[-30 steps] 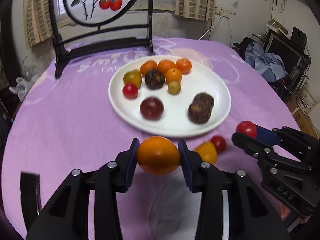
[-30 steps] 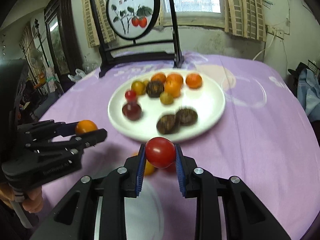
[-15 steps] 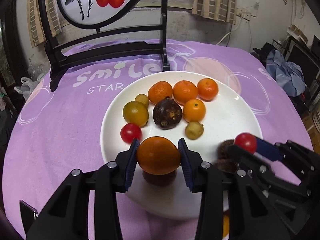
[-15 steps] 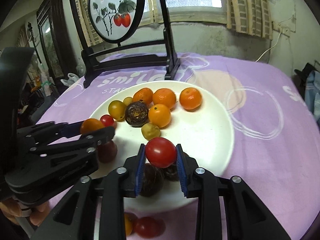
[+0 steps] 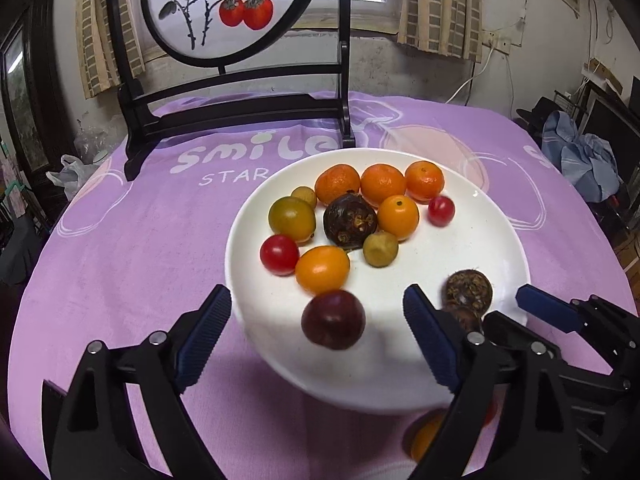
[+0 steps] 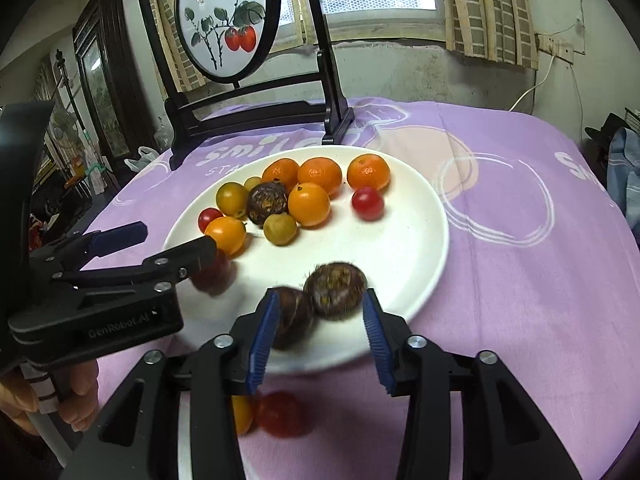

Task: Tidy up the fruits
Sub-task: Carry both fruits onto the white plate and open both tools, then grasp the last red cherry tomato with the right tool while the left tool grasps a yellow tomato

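Note:
A white plate (image 5: 476,236) (image 6: 404,240) on the purple cloth holds several fruits: oranges, red and yellow tomatoes, dark passion fruits. My left gripper (image 5: 316,336) is open and empty over the plate's near edge; an orange tomato (image 5: 322,269) (image 6: 226,234) lies on the plate just beyond it, behind a dark red fruit (image 5: 333,319). My right gripper (image 6: 318,332) is open and empty above two dark passion fruits (image 6: 335,289). A red cherry tomato (image 6: 367,203) (image 5: 441,210) lies on the plate beside the oranges.
A yellow tomato (image 6: 240,414) and a red tomato (image 6: 280,414) lie on the cloth in front of the plate. A black stand with a round painted screen (image 5: 240,112) stands behind the plate. The left gripper body (image 6: 100,292) sits left of the right gripper.
Both grippers have opened. The orange tomato left the left gripper and the red cherry tomato left the right gripper; both now lie on the plate. Both grippers moved forward over the plate.

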A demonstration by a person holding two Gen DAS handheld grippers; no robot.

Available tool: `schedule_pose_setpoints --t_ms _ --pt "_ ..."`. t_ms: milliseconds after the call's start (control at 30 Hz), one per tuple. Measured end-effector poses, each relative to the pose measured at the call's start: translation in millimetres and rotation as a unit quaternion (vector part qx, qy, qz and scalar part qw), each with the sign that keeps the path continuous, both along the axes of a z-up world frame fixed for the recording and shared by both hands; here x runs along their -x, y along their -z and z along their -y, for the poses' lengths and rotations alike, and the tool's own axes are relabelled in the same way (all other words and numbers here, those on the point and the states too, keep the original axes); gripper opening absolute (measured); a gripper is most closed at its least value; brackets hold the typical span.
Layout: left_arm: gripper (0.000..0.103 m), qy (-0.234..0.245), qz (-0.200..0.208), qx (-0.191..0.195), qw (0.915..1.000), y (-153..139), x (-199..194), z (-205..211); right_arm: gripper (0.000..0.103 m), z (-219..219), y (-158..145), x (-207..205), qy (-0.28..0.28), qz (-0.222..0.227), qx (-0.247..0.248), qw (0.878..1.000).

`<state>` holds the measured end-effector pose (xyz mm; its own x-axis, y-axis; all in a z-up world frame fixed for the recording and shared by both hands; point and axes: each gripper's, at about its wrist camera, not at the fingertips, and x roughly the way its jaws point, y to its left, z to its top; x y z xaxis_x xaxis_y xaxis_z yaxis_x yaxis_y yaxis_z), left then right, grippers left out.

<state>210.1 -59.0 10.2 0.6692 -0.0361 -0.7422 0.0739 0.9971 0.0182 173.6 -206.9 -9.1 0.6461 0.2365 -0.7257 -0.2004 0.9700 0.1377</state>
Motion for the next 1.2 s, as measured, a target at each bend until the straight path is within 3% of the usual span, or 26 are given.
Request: schedule_pose_setpoints --t_ms 200,333,467,533,700,800,1067,1133,1200 --pt "0.087 0.009 -0.007 0.01 0.9999 -1.2 28.1 -0.3 0.049 4.4 -7.2 29.0 0.005 0.001 -0.003 1.0" --pt "0.088 0.015 -0.005 0.012 0.9998 -2.2 48.4 1.1 0.06 4.1 -9.0 44.8 0.005 0.004 0.0 1.0" --pt "0.092 0.007 0.002 0.019 0.9998 0.1 72.2 -4.1 0.06 5.7 -7.1 59.7 0.008 -0.001 0.002 1.0" --pt "0.092 0.006 0.001 0.019 0.9998 4.4 80.4 -7.8 0.068 5.0 -2.8 67.2 0.005 -0.011 0.011 1.0" --pt "0.092 0.011 0.008 0.002 0.9999 14.8 90.1 -14.4 0.068 -9.0 22.1 81.8 -0.02 -0.037 0.083 0.996" --pt "0.092 0.012 0.001 0.011 0.9999 17.6 87.6 -20.1 0.068 -17.2 35.6 78.6 -0.018 -0.051 0.117 0.992" --pt "0.094 0.004 -0.031 0.055 0.998 22.6 77.4 -39.2 0.067 -34.0 39.6 54.2 -0.031 -0.044 0.131 0.99" --pt "0.094 0.003 -0.032 0.056 0.9979 23.1 76.5 -40.3 0.052 -35.3 39.9 47.6 -0.036 -0.046 0.118 0.991" --pt "0.094 0.005 -0.03 0.054 0.9981 23.4 76.4 -39.8 0.049 -36.7 40.7 41.5 -0.035 -0.046 0.11 0.992"
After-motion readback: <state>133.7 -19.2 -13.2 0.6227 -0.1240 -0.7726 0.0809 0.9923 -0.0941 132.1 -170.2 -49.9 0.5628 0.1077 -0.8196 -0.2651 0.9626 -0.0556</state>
